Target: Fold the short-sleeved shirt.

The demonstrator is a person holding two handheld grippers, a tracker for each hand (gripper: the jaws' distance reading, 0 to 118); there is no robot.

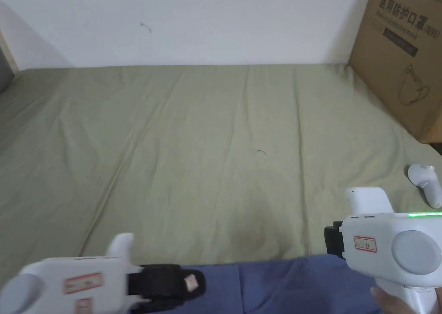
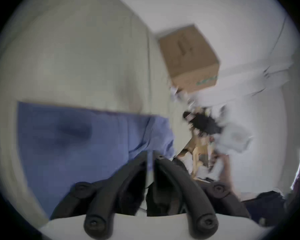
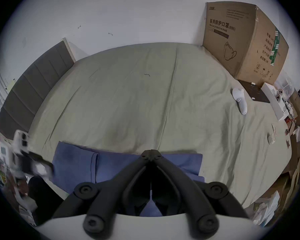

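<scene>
- My left gripper [image 1: 190,283] has a white body, black jaws and a red-edged label on its side.
- My right gripper [image 3: 151,154] is white too, with black jaws, a grey round cap, a red-edged label and a thin green light strip along its top.
- The shirt [image 3: 114,164] under both tools is plain blue, with no pattern I can make out.
- The sheet [image 1: 207,146] beyond my jaws is plain pale olive green.
- The box [image 1: 405,55], ahead and right of my right gripper, is brown cardboard with dark print; the right gripper view shows green marking on one side.
- The controller [image 1: 425,182] just beyond my right gripper is white.
- The wall [image 1: 194,21] ahead is white.
</scene>
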